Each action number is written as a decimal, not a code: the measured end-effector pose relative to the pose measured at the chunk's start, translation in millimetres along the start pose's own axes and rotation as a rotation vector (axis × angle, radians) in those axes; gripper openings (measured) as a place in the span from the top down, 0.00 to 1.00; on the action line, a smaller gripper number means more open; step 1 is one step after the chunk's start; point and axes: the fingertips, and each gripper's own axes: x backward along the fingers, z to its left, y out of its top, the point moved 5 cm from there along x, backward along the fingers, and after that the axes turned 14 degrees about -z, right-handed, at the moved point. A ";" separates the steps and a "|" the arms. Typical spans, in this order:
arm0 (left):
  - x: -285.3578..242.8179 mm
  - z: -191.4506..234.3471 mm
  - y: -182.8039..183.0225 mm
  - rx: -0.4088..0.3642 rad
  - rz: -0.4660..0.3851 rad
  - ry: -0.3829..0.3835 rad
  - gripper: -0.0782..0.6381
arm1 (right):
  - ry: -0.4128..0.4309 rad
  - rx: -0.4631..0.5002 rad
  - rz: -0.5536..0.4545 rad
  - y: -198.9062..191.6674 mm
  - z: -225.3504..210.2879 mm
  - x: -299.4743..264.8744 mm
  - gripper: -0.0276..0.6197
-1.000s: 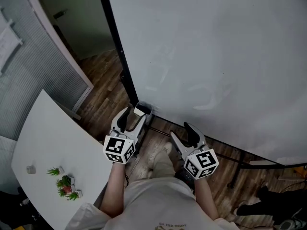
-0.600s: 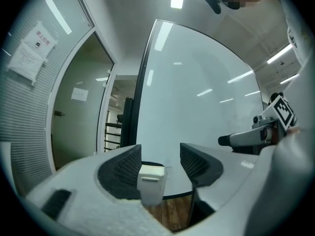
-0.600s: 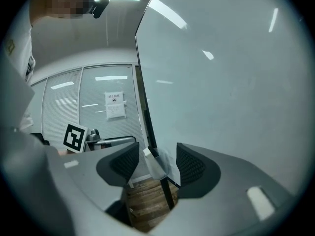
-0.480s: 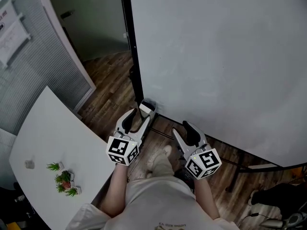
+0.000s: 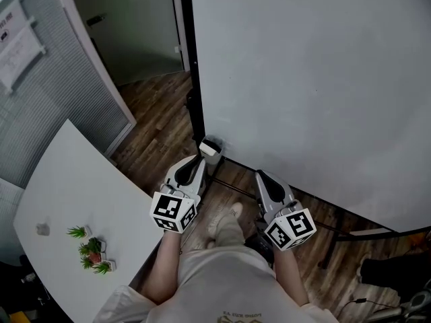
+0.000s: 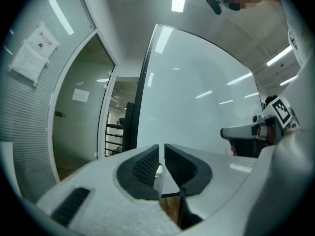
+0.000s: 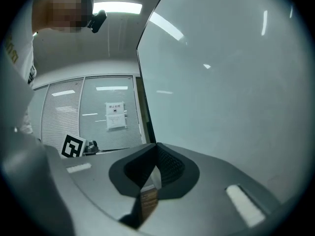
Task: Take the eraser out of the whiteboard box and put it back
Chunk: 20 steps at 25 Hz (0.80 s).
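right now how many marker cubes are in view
2. One cube on the left gripper, whose empty jaws have just been closing, beside the white table; the other on the right gripper, nearer the whiteboard.

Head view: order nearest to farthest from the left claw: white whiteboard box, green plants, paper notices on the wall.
1. Small white whiteboard box, just ahead of the left claw; its empty jaws have just been closing.
2. Small green plants, lower left.
3. White paper notices, upper-left wall.

A white tabletop (image 5: 64,180) carries small green plants (image 5: 91,253) (clustered near its edge). A little grey object (image 5: 42,229) lies apart.
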 end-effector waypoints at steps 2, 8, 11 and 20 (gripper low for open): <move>0.0 -0.3 0.3 -0.038 0.020 0.001 0.85 | 0.000 0.009 0.006 0.3 0.4 -1.5 0.94; 1.6 6.2 -3.0 -0.048 0.046 0.012 0.89 | -0.015 0.044 0.026 -3.0 1.1 -3.9 0.94; 2.2 8.1 -4.1 -0.043 0.054 0.011 0.89 | -0.013 0.070 0.045 -5.0 2.7 -5.2 0.94; 3.6 13.5 -3.6 -0.044 0.058 0.007 0.89 | -0.032 0.105 0.078 -5.1 -2.5 -7.9 0.94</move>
